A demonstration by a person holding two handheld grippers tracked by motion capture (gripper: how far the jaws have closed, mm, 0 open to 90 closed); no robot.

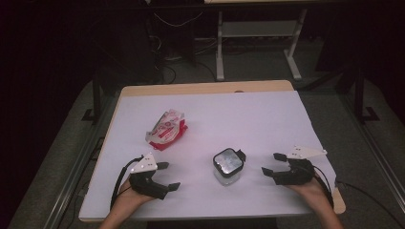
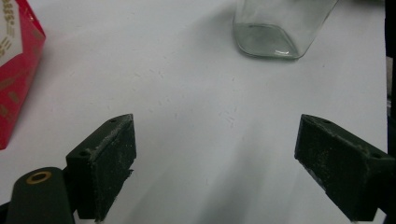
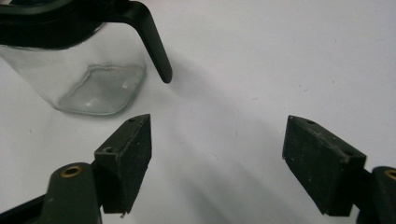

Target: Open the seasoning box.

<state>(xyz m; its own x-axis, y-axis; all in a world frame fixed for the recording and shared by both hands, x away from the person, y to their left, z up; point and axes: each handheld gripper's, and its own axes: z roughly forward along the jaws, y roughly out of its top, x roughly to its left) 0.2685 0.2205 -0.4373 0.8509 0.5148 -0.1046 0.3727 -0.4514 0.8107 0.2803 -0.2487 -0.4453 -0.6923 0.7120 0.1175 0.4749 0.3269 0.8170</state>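
- Two grippers are in my hands at the near edge of the tabletop, and a glass jar stands upright between them.
- My left gripper sits near the near left corner with its jaws spread wide and nothing between them; in the left gripper view only bare white tabletop lies between the pads.
- My right gripper is near the near right corner, its jaws apart and empty; in the right gripper view the gap between the pads holds only the white surface.
- The jar has a dark lid with a clasp sticking out toward my right gripper. It is nearer the near edge than the far one, a little right of the middle, close to my right gripper but not touching it.
- In the right gripper view the jar stands just beyond my left-hand pad, its black clasp hanging down its side; in the left gripper view the jar's clear base shows farther off, up and to the right.
- A red and white snack packet lies left of the middle, beyond my left gripper and well apart from the jar; its red edge shows at the left of the left gripper view.
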